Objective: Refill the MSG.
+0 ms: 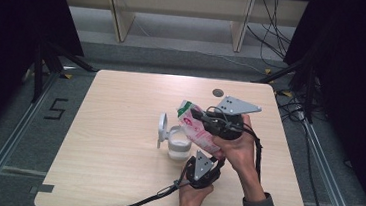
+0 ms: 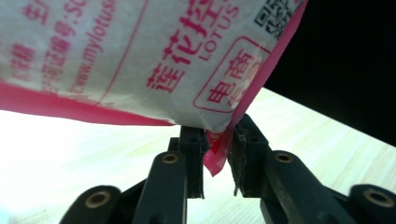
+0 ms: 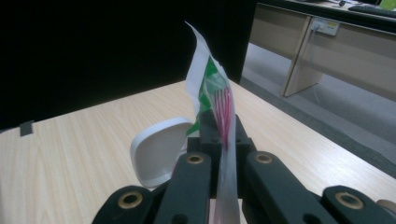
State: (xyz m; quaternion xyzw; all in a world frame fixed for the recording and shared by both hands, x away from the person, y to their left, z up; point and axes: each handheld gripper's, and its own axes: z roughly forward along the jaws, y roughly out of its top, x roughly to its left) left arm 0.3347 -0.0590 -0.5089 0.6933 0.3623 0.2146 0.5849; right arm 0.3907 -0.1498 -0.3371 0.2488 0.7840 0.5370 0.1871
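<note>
Tabletop [image 1: 118,127] ahead of me, pale wood. Left of centre sits my clear container [image 1: 179,149], its white lid [image 1: 161,129] flipped up on the left side. Just right of it, near edge, my left tool [image 2: 217,161] has its jaws slightly parted around the pink bottom corner of the pouch [image 1: 197,129]. Further right, my right tool [image 3: 223,135] is clenched on the pouch's top edge, tipping it over the container.

Your worktop [image 1: 117,142] is evenly lit from above, with dark surroundings on both sides. In the left gripper view, the pouch [image 2: 140,60] just above the left hand-held gripper [image 2: 218,154] looks soft, and the worktop beneath it glares white. The right gripper view is dim.
</note>
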